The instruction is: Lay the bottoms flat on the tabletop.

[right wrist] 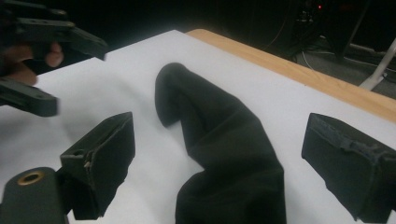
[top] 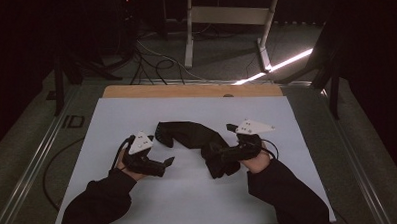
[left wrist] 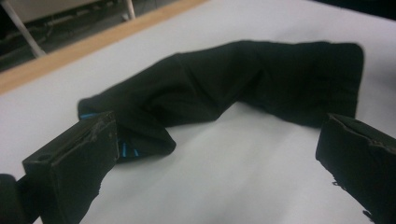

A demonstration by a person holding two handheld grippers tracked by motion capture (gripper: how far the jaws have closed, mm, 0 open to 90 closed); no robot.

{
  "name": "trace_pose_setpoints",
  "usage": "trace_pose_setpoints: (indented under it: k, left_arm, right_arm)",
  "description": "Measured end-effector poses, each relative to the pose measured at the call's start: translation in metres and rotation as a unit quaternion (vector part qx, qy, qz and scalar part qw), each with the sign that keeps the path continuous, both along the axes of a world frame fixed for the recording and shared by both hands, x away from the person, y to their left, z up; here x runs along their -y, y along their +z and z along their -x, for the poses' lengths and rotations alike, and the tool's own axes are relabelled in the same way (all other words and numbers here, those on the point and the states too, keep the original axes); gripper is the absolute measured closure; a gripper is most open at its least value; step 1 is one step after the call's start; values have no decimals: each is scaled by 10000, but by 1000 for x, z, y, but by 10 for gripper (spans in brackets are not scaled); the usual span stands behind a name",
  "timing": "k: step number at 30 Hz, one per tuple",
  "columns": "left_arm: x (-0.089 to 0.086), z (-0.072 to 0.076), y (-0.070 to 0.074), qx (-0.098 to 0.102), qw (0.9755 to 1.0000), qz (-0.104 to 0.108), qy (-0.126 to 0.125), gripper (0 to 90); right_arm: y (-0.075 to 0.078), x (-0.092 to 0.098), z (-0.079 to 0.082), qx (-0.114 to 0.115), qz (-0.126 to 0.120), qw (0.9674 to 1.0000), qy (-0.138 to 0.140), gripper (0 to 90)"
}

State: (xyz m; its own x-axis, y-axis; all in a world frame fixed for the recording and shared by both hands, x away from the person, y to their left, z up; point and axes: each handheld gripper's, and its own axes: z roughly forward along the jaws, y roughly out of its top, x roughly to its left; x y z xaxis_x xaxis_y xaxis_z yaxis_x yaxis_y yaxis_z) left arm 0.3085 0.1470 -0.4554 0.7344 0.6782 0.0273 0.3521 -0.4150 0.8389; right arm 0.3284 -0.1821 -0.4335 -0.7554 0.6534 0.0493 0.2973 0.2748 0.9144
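A black sock (top: 187, 135) lies bent on the white sheet (top: 136, 114) in the middle of the table. My left gripper (top: 167, 163) stands open just left of it, jaws pointing at the sock's bend (left wrist: 261, 79) with nothing between them (left wrist: 219, 130). Small blue marks show at the sock end by its left jaw. My right gripper (top: 219, 159) is open at the sock's near right end. In the right gripper view the sock (right wrist: 210, 121) runs between the spread jaws (right wrist: 222, 133), and the left gripper (right wrist: 70, 74) shows open at the top left.
The sheet covers a wooden table whose far edge (top: 186, 91) is bare. Beyond it on the dark floor are a white frame (top: 223, 16), loose cables (top: 150, 63) and a bright light strip (top: 280, 66). A metal rail (top: 33, 163) runs along the table's left side.
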Motion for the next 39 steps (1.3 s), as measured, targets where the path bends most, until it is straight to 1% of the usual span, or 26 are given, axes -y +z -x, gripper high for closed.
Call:
trace_pose_setpoints:
  k: [3,5,7,8,9,10,11,12,15,19,21,23,24,25,26,27,28,29,30,31,32,34,35,36,37,39]
  left_arm:
    - [5,-9,-10,-77,9999,-108,34,1]
    - [7,-15,-16,-93,9998,-169,102,20]
    - [8,-20,-21,-149,9994,-233,198,45]
    - [8,-20,-21,-149,9994,-233,198,52]
    - [11,-25,-25,-139,9990,-319,294,52]
    - [11,-27,-28,-148,9988,-335,317,88]
    - [12,-30,-30,-145,9983,-398,389,90]
    - [13,-32,-32,-168,9981,-441,401,105]
    - [15,-40,-37,-139,9967,-603,525,136]
    - [20,-49,-44,-189,9940,-798,717,161]
    - [23,-52,-47,-244,9926,-911,770,193]
    - [27,-55,-51,-289,9904,-1061,838,229]
    - [29,-56,-52,-296,9890,-1173,852,233]
    - [30,-57,-54,-316,9876,-1257,884,257]
    - [30,-57,-54,-316,9876,-1257,884,279]
    - [31,-60,-57,-356,9855,-1365,947,279]
    - [31,-62,-58,-379,9839,-1448,977,349]
    - [31,-63,-60,-368,9827,-1482,1046,373]
    - [31,-65,-61,-387,9807,-1549,1126,395]
    - [30,-67,-62,-448,9797,-1552,1191,434]
    - [29,-69,-63,-472,9807,-1433,1246,476]
    - [28,-70,-63,-488,9801,-1420,1298,599]
    - [28,-70,-63,-474,9805,-1410,1283,662]
    - [28,-69,-62,-487,9808,-1392,1278,695]
    - [29,-69,-62,-488,9813,-1392,1234,745]
    - [30,-68,-60,-447,9804,-1499,1199,784]
  right_arm:
    - [-6,0,4,-40,19,10000,75,99]
    - [-10,1,8,-96,17,9998,161,99]
    - [-14,3,12,-127,32,9998,173,98]
    - [-14,3,12,-127,32,9998,173,98]
    - [-15,4,15,-129,12,9997,194,98]
    - [-16,7,19,-117,11,9997,192,98]
    - [-16,8,21,-111,-13,9997,204,98]
    - [-17,10,24,-118,-25,9997,209,98]
    - [-17,13,31,-63,26,9997,227,92]
    - [-17,20,40,-3,-32,9998,204,92]
    - [-17,23,44,-29,-71,9998,182,92]
    - [-19,24,48,21,-109,9998,172,93]
    - [-19,25,49,25,-79,9998,164,92]
    - [-19,25,50,25,-72,9998,166,93]
    - [-19,25,50,25,-72,9998,166,93]
    - [-19,26,51,41,-72,9998,153,93]
    - [-19,27,51,34,-80,9998,153,93]
    - [-19,27,52,30,-84,9998,148,92]
    - [-19,28,52,33,-85,9998,156,93]
    - [-20,28,52,34,-100,9998,152,93]
    - [-20,28,52,27,-90,9999,142,92]
    - [-20,28,52,28,-122,9998,139,93]
    - [-20,29,52,16,-114,9998,143,93]
    - [-20,29,52,-1,-112,9998,162,93]
    - [-21,29,52,8,-88,9999,140,93]
    - [-22,30,53,-44,-61,9998,184,93]
